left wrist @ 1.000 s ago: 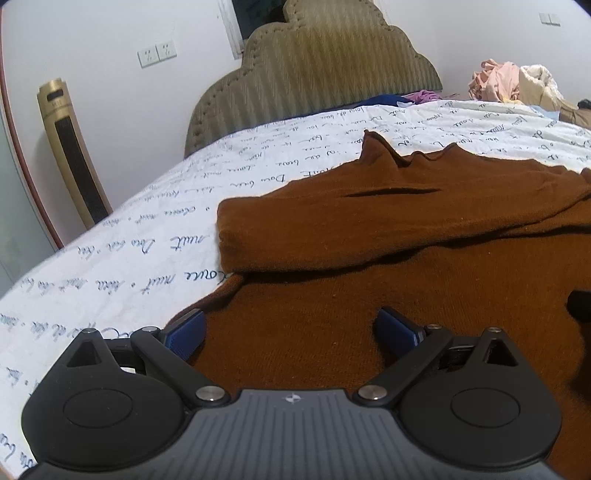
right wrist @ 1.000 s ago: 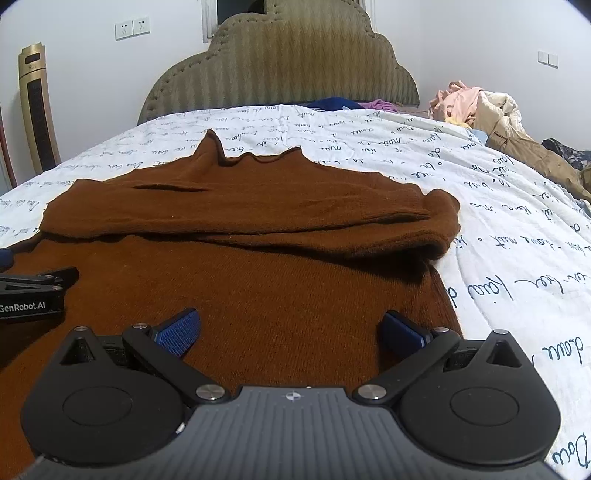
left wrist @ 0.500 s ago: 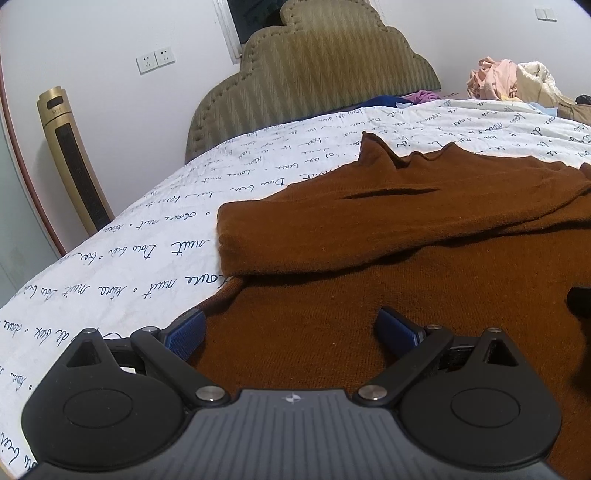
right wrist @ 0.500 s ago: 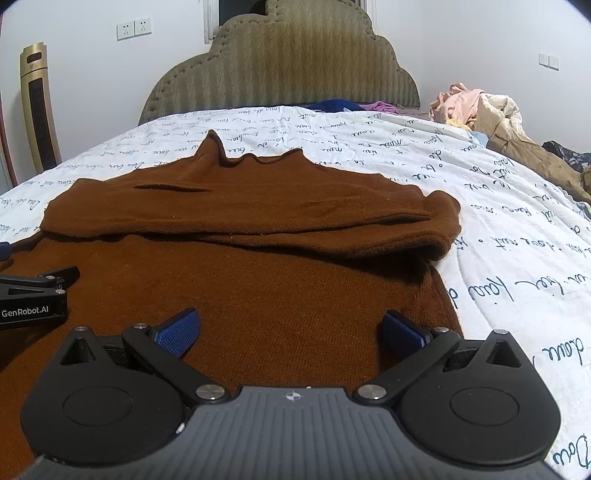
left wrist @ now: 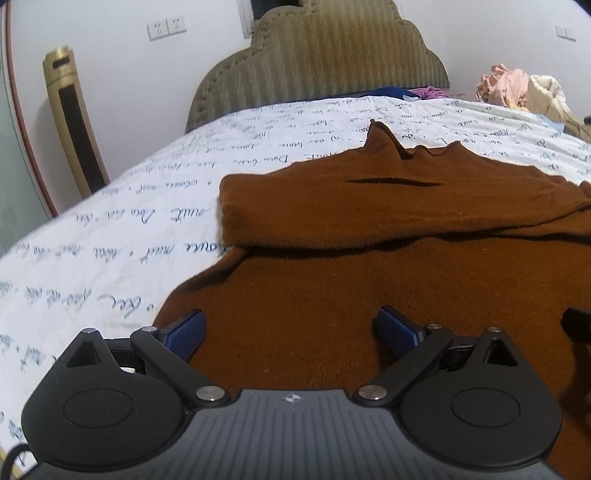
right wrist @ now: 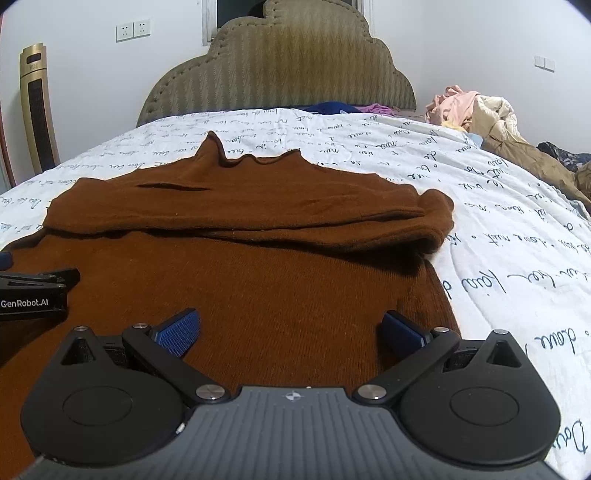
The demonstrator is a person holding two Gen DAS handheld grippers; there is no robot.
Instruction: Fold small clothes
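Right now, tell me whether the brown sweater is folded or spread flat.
Partly folded. The brown sweater lies on the bed with both sleeves laid across its chest; the lower body remains unfolded.

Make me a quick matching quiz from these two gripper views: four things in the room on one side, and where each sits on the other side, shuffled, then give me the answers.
Things:
1. brown sweater
2. gold tower fan
3. pile of clothes
4. wall sockets

Places:
A. heaped at the bed's far right
B. on the wall, left of the headboard
C. spread on the sheet under both open grippers
D. standing on the floor left of the bed

Pairs: 1-C, 2-D, 3-A, 4-B
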